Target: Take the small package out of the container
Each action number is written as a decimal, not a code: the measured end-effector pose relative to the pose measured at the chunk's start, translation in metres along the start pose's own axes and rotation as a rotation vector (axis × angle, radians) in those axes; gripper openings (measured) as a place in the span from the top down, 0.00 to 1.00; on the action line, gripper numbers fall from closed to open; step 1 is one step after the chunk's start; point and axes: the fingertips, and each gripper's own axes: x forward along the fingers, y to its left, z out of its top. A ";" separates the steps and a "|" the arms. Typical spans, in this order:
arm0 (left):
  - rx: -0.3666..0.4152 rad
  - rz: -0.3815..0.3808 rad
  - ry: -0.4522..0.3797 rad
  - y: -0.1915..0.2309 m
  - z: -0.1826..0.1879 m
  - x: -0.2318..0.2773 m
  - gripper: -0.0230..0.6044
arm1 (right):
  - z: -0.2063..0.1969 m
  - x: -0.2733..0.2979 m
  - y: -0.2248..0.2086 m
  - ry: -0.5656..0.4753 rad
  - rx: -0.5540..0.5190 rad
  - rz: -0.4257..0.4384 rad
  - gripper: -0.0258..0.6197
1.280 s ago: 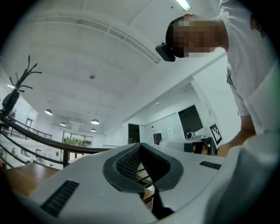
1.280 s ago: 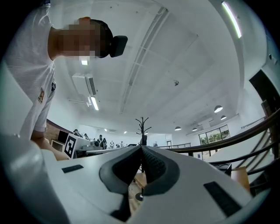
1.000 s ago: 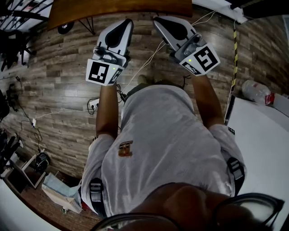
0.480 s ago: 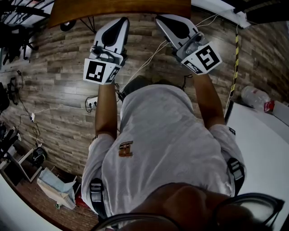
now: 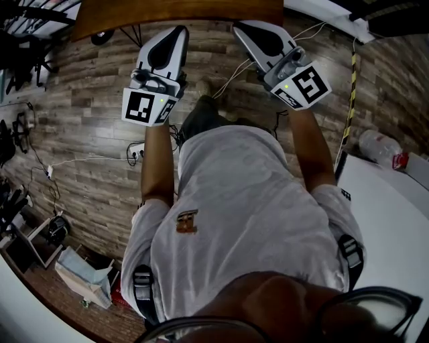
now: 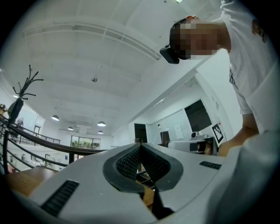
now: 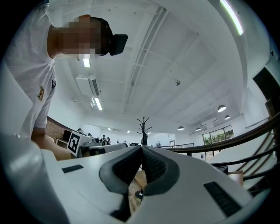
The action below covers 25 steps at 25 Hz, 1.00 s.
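No package and no container shows in any view. In the head view my left gripper [image 5: 176, 31] and right gripper [image 5: 238, 27] are held side by side at chest height over a wooden floor, both pointing away from the person in a white shirt. The jaws of each are pressed together with nothing between them. The left gripper view shows the left gripper [image 6: 140, 145] aimed up at a white ceiling. In the right gripper view the right gripper [image 7: 141, 148] also points at the ceiling, with a coat stand [image 7: 144, 127] behind it.
A brown table edge [image 5: 174, 12] lies just beyond the gripper tips. A white table [image 5: 392, 221] stands at the right with a plastic bottle [image 5: 379, 143] by it. Cables [image 5: 100, 161] run over the floor on the left, and a light bag [image 5: 84, 278] sits at lower left.
The left gripper has drifted a little left and the right gripper slightly right and up. The person's leg and foot have come forward between the grippers.
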 end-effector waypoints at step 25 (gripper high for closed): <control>-0.021 -0.100 -0.018 0.242 -0.050 0.136 0.93 | -0.047 0.205 -0.166 0.048 -0.043 -0.098 0.91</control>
